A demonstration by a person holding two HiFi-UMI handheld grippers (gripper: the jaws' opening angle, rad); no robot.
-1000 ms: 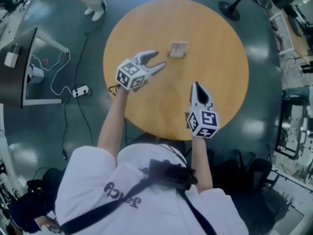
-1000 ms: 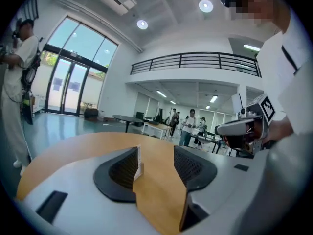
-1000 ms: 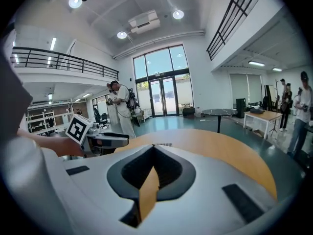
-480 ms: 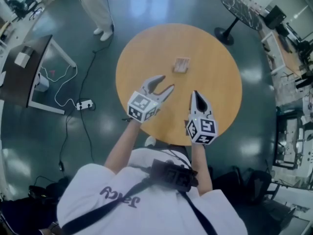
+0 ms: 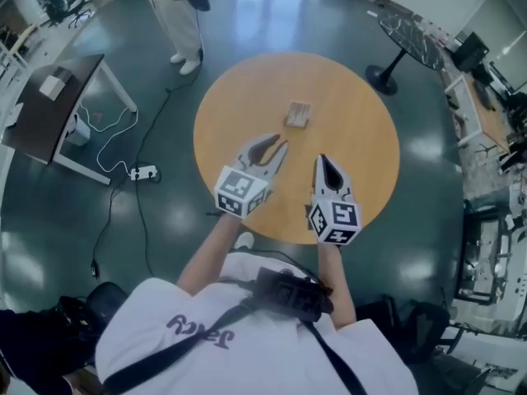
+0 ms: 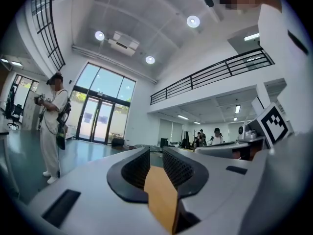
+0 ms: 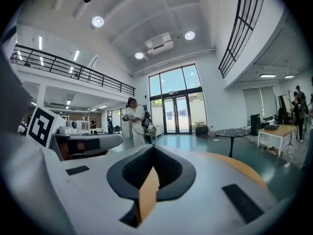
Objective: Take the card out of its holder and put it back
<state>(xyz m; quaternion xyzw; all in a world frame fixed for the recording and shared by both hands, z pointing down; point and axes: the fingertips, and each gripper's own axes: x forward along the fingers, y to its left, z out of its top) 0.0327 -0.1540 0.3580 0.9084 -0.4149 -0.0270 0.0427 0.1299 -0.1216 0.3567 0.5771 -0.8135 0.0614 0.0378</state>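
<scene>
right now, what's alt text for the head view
A person, seen from above, holds two grippers over a round wooden table, a card holder untouched beyond them. The left gripper is closing with nothing between its jaws; the right gripper is shut.

The worktop (image 5: 362,151) is glowing orange-tan, the floor (image 5: 123,220) is shining dark teal, and the card holder (image 5: 298,113) is showing pale beige.

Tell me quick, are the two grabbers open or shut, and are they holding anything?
Left gripper: jaws closing, not yet shut, nothing between them.
Right gripper: shut, holding nothing.
</scene>
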